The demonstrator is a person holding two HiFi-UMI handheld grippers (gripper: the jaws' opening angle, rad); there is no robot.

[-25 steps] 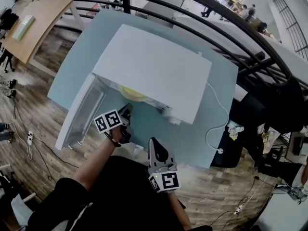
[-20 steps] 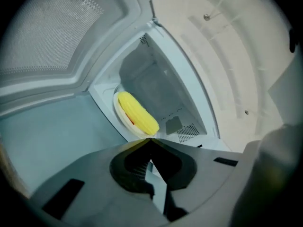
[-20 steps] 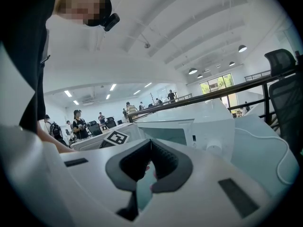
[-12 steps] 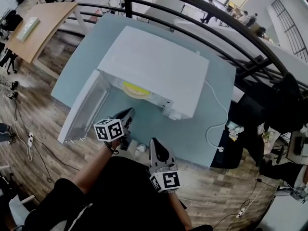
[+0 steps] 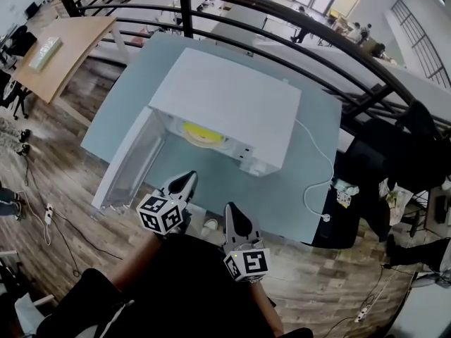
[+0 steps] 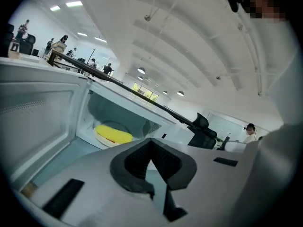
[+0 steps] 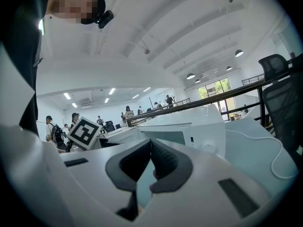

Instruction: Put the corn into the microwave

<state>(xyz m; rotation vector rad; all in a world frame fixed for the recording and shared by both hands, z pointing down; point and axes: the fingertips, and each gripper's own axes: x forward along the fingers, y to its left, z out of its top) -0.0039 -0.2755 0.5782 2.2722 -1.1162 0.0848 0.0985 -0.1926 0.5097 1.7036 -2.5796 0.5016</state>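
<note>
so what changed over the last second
The left claw drew back from the mouth of the microwave toward the person, shut and empty. The corn stayed inside, the door stayed open, and the right claw hardly moved.

The left gripper [image 5: 184, 182] has drawn back from the mouth of the microwave [image 5: 225, 104], where its fingers [image 5: 180, 185] reached close to the corn [image 5: 199, 130] a second ago. It is now clear of the opening, over the near edge of the worktop [image 5: 296, 189], almost abreast of the right gripper [image 5: 230, 213]. It has also rolled, so its marker cube [image 5: 161, 215] shows a different tilt, and the forearm behind it is pulled in toward the person.
</note>
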